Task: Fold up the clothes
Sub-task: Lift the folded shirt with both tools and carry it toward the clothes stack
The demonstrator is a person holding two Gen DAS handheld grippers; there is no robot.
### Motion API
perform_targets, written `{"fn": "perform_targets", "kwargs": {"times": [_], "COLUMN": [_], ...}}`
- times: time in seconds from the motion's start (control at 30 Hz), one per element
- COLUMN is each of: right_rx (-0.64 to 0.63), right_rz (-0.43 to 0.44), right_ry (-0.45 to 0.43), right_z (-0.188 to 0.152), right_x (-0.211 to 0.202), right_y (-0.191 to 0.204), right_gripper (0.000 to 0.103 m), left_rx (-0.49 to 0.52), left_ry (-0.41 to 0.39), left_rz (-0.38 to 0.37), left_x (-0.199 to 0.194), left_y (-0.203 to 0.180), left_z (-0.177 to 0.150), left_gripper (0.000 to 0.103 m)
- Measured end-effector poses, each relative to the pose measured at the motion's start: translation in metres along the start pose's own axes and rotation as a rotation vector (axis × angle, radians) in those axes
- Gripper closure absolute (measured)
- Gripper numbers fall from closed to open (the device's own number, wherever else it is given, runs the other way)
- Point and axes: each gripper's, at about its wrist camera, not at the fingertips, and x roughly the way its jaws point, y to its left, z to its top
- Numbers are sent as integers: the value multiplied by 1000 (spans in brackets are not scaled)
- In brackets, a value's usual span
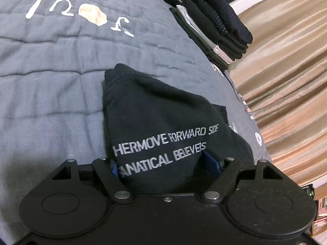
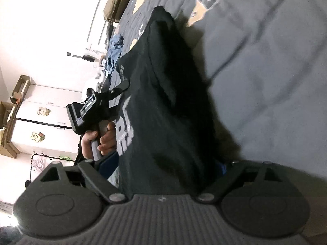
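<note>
A black garment point(image 1: 159, 114) with grey printed lettering is bunched into a thick fold and juts forward over the grey-blue quilt point(image 1: 51, 65). My left gripper point(image 1: 162, 165) is shut on its near end, with blue pads point(image 1: 210, 163) pressing both sides. In the right wrist view the same black garment point(image 2: 163, 94) runs away from my right gripper point(image 2: 165, 165), which is shut on its other end. The left gripper point(image 2: 120, 86) shows there too, held by a hand point(image 2: 102, 138) and gripping the garment's left edge. The fingertips of both grippers are hidden by cloth.
A stack of folded dark clothes point(image 1: 214, 26) sits near the quilt's far right edge, beside a brown curtain point(image 1: 286, 81). A crumpled blue garment point(image 2: 114, 49) lies farther along the bed. White cabinets point(image 2: 40, 112) and cardboard boxes point(image 2: 18, 85) stand beyond.
</note>
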Motion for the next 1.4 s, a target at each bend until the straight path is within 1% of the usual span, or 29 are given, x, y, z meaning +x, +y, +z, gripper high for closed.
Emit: {"fn": "perform_targets", "kwargs": {"times": [0.07, 0.1, 0.13, 0.17, 0.23, 0.27, 0.33, 0.37, 0.4, 0.43, 0.47, 0.5, 0.57, 0.63, 0.9, 1.1, 1.4], "right_rx": [-71, -107, -117, -90, -27, -5, -8, -26, -44, -38, -28, -18, 3, 3, 0, -31, -79], "right_rz": [-7, -32, -60, -43, 2, 9, -10, -25, -40, -54, -67, -71, -75, -75, -48, -34, -75], "right_ry": [32, 47, 67, 56, 25, 14, 1, -2, -3, -2, 0, -11, -34, -56, -105, -153, -234], "right_z": [-1, -2, -2, -1, 2, 3, 1, -1, -3, -4, -6, -7, -10, -13, -22, -31, -58], "right_x": [7, 10, 15, 15, 14, 14, 17, 17, 18, 18, 18, 18, 19, 18, -1, -31, -83], "right_y": [14, 15, 10, 5, -7, -9, -4, 1, 5, 5, 3, 2, 1, 5, 13, 26, 59], "right_gripper": [8, 8, 9, 9, 8, 8, 8, 10, 20, 52, 71, 76, 77, 78, 79, 79, 79], "left_rx": [2, 15, 27, 32, 10, 8, 14, 23, 50, 87, 116, 140, 168, 192, 261, 292, 371], "left_ry": [-8, -3, 1, 11, 48, 41, 29, 23, 16, 14, 17, 18, 3, -12, -55, -104, -151], "left_rz": [-27, -29, -32, -31, -15, -21, -27, -25, -14, -5, -6, -5, 4, 15, 22, 15, 2], "left_x": [-5, -5, -5, -4, 8, 11, 15, 16, 16, 16, 15, 13, 8, 2, -21, -37, -48], "left_y": [-4, -5, -6, -5, 1, 2, -2, -6, -12, -17, -21, -24, -31, -38, -83, -123, -196], "left_z": [2, 1, 1, 0, -2, -4, -5, -5, -6, -7, -9, -10, -11, -13, -13, -20, -47], "left_gripper": [29, 29, 29, 29, 27, 26, 22, 24, 29, 49, 66, 69, 74, 76, 76, 76, 76]}}
